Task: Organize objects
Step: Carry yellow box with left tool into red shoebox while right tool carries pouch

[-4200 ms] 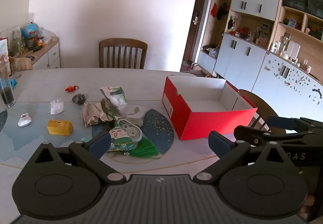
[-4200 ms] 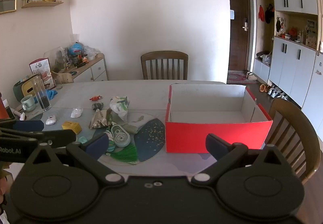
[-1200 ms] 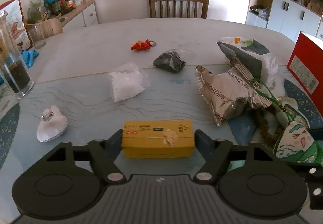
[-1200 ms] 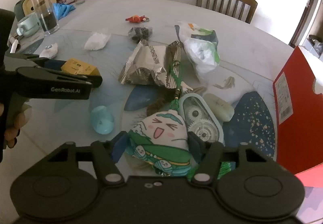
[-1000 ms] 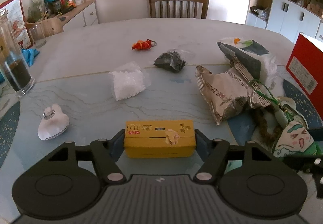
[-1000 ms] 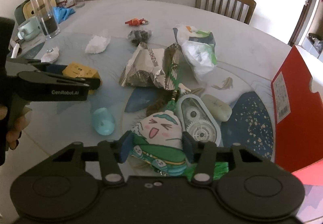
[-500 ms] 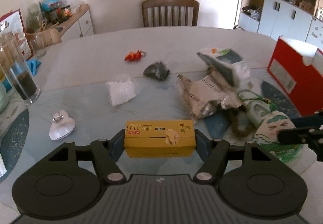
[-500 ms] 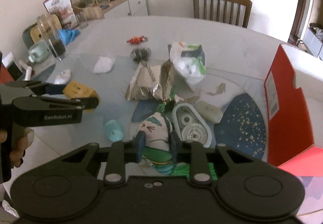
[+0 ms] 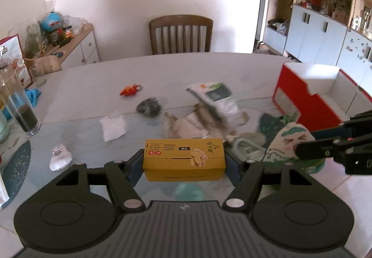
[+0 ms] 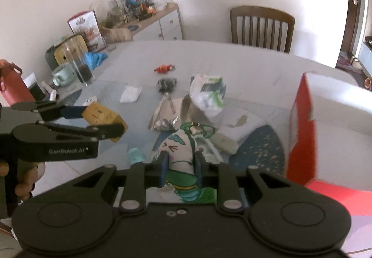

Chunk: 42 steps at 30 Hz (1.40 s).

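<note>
My left gripper (image 9: pixel 184 162) is shut on a yellow box (image 9: pixel 184 160) and holds it above the table; the box also shows in the right wrist view (image 10: pixel 102 115). My right gripper (image 10: pixel 180 164) is shut on a white and green plush charm (image 10: pixel 180 153) with a green cord, lifted off the table; the charm also shows in the left wrist view (image 9: pixel 287 145). The open red box (image 9: pixel 320 95) with a white inside stands on the right of the table (image 9: pixel 93 88); in the right wrist view the red box (image 10: pixel 302 123) is close on the right.
On the table lie a crumpled foil bag (image 10: pixel 166 114), a white and green packet (image 10: pixel 208 93), a dark bag (image 10: pixel 167 84), an orange toy (image 10: pixel 164 68), a white pouch (image 9: pixel 113 126), a pale blue item (image 10: pixel 136 155), a glass (image 9: pixel 22 110). A chair (image 9: pixel 181 34) stands behind.
Both grippers have risen from the table with their loads: the yellow box in the left, the plush charm in the right. The right gripper's fingers have squeezed in on the charm.
</note>
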Tool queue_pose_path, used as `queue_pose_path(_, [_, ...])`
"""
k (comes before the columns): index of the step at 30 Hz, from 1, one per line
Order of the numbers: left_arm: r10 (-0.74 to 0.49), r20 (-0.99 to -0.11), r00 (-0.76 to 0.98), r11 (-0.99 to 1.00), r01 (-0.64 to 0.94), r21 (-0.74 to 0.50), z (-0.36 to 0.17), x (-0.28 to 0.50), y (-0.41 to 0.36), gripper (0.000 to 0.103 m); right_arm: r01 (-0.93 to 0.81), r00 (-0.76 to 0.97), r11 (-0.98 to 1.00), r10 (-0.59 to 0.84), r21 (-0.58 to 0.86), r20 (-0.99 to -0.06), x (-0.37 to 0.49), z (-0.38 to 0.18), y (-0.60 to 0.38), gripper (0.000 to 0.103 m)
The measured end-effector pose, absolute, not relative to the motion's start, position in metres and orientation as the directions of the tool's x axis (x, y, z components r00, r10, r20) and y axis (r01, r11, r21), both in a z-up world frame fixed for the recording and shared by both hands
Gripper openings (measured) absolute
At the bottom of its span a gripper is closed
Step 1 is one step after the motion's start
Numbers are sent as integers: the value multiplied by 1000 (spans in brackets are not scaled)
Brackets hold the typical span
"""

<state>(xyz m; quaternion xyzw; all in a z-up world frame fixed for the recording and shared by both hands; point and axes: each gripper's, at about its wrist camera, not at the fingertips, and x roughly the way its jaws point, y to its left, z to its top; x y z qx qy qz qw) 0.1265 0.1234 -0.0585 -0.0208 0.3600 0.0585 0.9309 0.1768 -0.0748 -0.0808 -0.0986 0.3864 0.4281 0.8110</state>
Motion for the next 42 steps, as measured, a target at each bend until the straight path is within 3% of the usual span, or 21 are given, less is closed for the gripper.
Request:
queue_pose_path(22, [-80,-643,762,994,107,4,-4,184,-20,70,-680,506,713,625,171,-594,265,0,-214,23])
queue_pose_path(42, [-135,-684,717,970,236,56,-19,286,-123,70,-606,578,784,550,135,-602,354,-8,-287,23])
